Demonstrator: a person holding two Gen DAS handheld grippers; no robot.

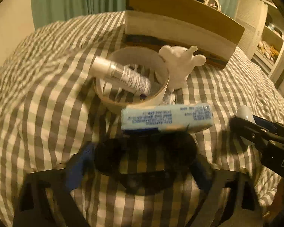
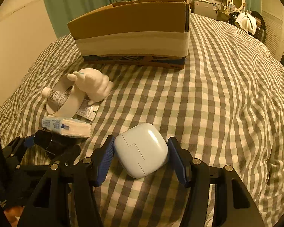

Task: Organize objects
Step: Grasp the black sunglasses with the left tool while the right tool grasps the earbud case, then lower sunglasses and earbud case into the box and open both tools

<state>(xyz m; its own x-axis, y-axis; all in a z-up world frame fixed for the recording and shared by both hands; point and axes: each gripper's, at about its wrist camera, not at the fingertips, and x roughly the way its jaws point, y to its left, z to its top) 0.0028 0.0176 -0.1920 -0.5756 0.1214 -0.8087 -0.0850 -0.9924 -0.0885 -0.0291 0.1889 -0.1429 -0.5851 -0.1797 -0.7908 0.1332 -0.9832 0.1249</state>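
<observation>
Left gripper [image 1: 142, 162] straddles a pair of black sunglasses [image 1: 142, 157], its blue-padded fingers [image 1: 79, 164] smeared by motion blur at either end of the frame; whether the pads are actually pressing the frame cannot be told, and the lenses show only as dark blobs. Just beyond its tips lies a pale blue tissue pack [image 1: 166, 119] with unreadable print, and past that a roll of wide white tape [image 1: 130, 75] lying flat, with a white tube [image 1: 121, 75] propped across its ring. Behind the roll and a little right stands a white glossy figurine [image 1: 179, 66], its lower part hidden by the roll in the right wrist view, with a flat printed packet partly tucked beneath both. Farthest ahead sits an open cardboard box [image 2: 130, 32], its inside hidden by the near wall. Right gripper [image 2: 140, 151] is spread wide around a pale blue earbud case [image 2: 142, 149] on the checked bedspread [image 2: 217, 94]: the left pad touches or nearly touches the case, the right pad stands just clear. In the left wrist view that case is mostly hidden behind the right gripper's fingers.
</observation>
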